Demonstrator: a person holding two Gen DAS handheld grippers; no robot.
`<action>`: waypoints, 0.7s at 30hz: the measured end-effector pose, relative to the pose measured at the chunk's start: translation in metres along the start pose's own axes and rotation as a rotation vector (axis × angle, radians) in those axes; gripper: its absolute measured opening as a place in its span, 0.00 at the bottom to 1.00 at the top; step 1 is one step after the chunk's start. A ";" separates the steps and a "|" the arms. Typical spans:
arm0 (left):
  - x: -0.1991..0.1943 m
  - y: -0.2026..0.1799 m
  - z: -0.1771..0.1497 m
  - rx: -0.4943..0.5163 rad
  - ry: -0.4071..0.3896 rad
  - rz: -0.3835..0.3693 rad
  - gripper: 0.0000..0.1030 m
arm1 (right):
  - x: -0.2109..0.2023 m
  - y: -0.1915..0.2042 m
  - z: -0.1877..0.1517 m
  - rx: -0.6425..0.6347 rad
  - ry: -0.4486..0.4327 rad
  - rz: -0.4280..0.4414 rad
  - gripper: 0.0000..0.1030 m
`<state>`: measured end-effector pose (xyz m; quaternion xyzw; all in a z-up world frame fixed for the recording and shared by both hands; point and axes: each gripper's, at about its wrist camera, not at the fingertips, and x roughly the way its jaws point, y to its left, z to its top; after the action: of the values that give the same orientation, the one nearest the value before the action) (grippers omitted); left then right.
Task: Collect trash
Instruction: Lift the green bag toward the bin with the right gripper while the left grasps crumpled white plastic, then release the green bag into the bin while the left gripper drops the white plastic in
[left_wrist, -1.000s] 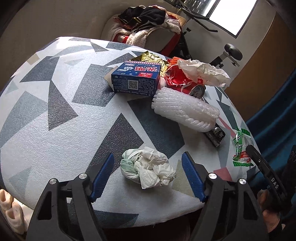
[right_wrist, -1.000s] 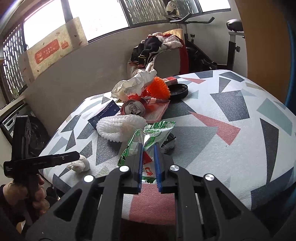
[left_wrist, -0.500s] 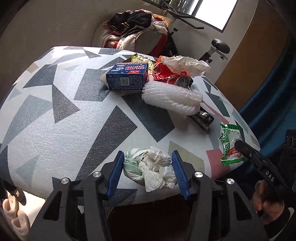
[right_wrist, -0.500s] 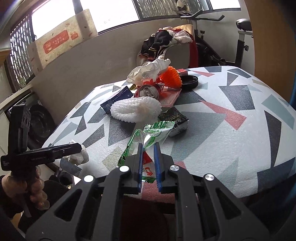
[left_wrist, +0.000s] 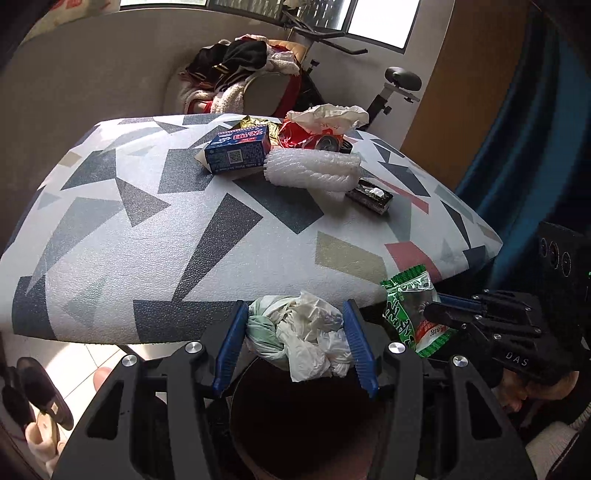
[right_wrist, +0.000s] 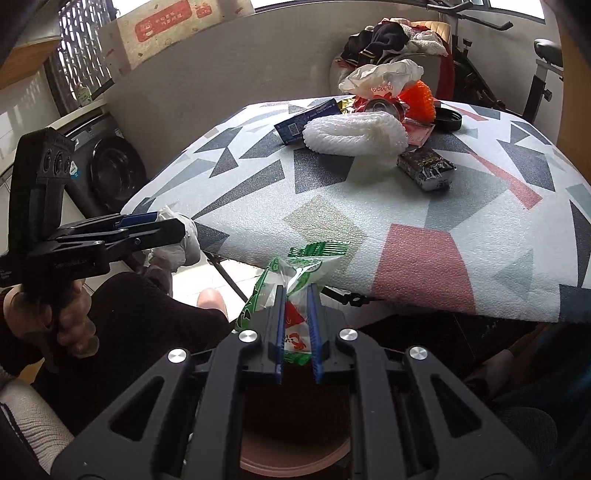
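Covering the table (left_wrist: 110, 236), a geometric-patterned cloth bears trash near an exercise bike (left_wrist: 391, 88).

Left gripper (left_wrist: 295, 343) jaws clamped on wad; right gripper (right_wrist: 295, 325) jaws pinching wrapper.

The desk (left_wrist: 110, 236) wore a white cover scattered with grey, dark blue, beige and pink triangles. On it lay a blue carton (left_wrist: 238, 150) with a red band, a white ribbed foam sleeve (left_wrist: 312, 170) and a black packet (left_wrist: 370, 194). The crumpled bag (left_wrist: 299, 334) was white and pale green, the snack wrapper (right_wrist: 291, 291) green, white and red.
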<state>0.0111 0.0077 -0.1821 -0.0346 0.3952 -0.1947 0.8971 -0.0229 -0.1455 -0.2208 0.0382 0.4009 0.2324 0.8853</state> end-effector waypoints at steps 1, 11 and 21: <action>-0.002 0.000 -0.002 -0.002 -0.005 -0.008 0.50 | 0.003 0.003 -0.002 -0.009 0.019 0.007 0.15; -0.008 -0.003 -0.008 0.004 -0.039 -0.033 0.50 | 0.017 0.011 -0.007 -0.037 0.105 0.004 0.16; 0.002 -0.005 -0.012 0.007 -0.009 -0.036 0.50 | 0.012 0.001 0.000 -0.007 0.058 -0.046 0.82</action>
<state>0.0021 0.0037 -0.1904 -0.0396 0.3897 -0.2122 0.8953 -0.0164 -0.1394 -0.2292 0.0190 0.4265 0.2147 0.8784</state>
